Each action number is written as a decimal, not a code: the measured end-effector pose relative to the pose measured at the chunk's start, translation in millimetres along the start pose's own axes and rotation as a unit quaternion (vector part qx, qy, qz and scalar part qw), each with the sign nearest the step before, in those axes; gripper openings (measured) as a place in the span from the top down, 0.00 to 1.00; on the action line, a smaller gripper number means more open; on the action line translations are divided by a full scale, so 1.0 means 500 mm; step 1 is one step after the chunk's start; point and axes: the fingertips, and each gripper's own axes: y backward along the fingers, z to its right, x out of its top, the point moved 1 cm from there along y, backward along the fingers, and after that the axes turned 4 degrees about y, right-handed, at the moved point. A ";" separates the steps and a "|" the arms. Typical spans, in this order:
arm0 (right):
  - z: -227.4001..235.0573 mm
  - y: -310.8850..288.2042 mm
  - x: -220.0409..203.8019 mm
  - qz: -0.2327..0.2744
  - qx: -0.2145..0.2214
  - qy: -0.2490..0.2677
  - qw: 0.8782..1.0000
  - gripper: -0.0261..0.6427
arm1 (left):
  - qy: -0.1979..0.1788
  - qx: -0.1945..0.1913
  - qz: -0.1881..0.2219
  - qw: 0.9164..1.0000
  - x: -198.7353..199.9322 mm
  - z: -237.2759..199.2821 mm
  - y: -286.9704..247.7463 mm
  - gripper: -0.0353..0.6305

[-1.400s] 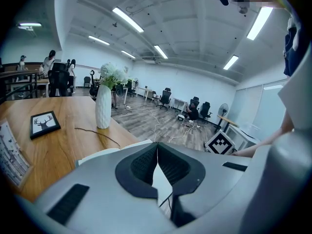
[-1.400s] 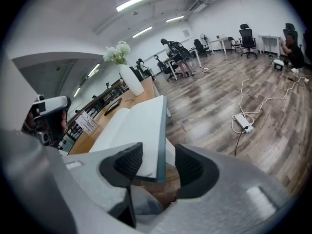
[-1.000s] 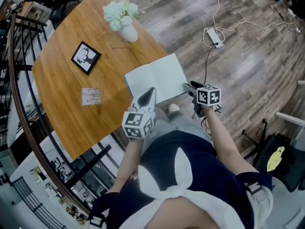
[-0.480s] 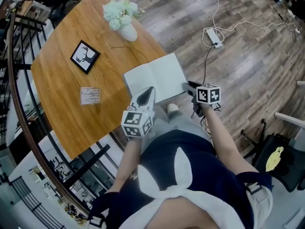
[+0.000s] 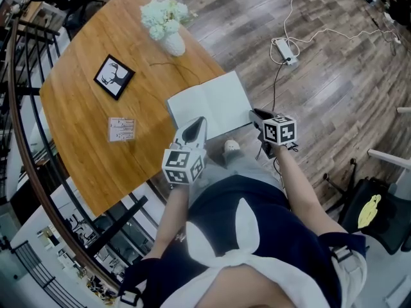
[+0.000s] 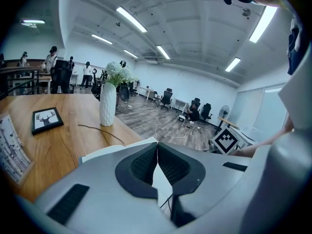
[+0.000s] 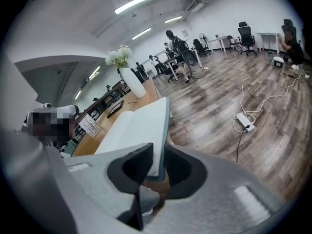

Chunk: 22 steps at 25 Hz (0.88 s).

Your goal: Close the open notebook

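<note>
One wooden table (image 5: 83, 127) bears notebook (image 5: 212, 108) over plank floor (image 5: 334, 76).

Navy-and-white top (image 5: 257, 233); grey hand-held grippers (image 5: 200, 123) (image 5: 255, 115) carry black-and-white marker cubes (image 5: 182, 165).

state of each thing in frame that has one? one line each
Notebook: open, flat on the table, right edge between the right gripper's jaws.
Right gripper: jaws have just been closing, clamped on the notebook's edge.
Left gripper: shut, empty.
Vase: upright, holding flowers.
Picture frame: lying flat.
</note>
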 end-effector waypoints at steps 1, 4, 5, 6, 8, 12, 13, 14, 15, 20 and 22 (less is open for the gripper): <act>-0.004 0.003 0.003 0.000 -0.004 0.004 1.000 0.86 | -0.001 -0.001 -0.001 1.000 0.002 -0.004 0.003 0.92; -0.015 0.014 0.013 0.004 -0.018 0.013 1.000 0.88 | -0.004 -0.005 -0.001 1.000 0.013 -0.016 0.014 0.92; -0.020 0.018 0.016 0.006 -0.023 0.018 1.000 0.88 | -0.005 -0.005 -0.002 1.000 0.016 -0.021 0.018 0.92; -0.026 0.022 0.021 0.008 -0.028 0.023 0.999 0.88 | -0.005 -0.006 -0.002 1.000 0.018 -0.027 0.023 0.92; -0.040 0.030 0.030 0.012 -0.038 0.034 0.999 0.89 | -0.006 -0.007 -0.003 1.000 0.021 -0.036 0.031 0.92; -0.065 0.043 0.043 0.017 -0.055 0.041 0.998 0.90 | -0.006 -0.011 -0.002 1.000 0.022 -0.047 0.050 0.92; -0.071 0.046 0.046 0.019 -0.059 0.041 0.997 0.90 | -0.007 -0.013 -0.003 1.000 0.022 -0.049 0.054 0.92; -0.076 0.050 0.049 0.021 -0.063 0.043 0.997 0.90 | -0.009 -0.015 -0.005 1.000 0.021 -0.049 0.058 0.92; -0.082 0.054 0.051 0.024 -0.067 0.044 0.996 0.90 | -0.010 -0.017 -0.006 1.000 0.019 -0.050 0.063 0.92; -0.113 0.064 0.066 0.044 -0.085 0.041 0.995 0.91 | -0.015 -0.023 -0.007 1.000 0.019 -0.073 0.089 0.92; -0.125 0.068 0.070 0.053 -0.091 0.040 0.994 0.91 | -0.017 -0.024 -0.006 1.000 0.020 -0.083 0.102 0.92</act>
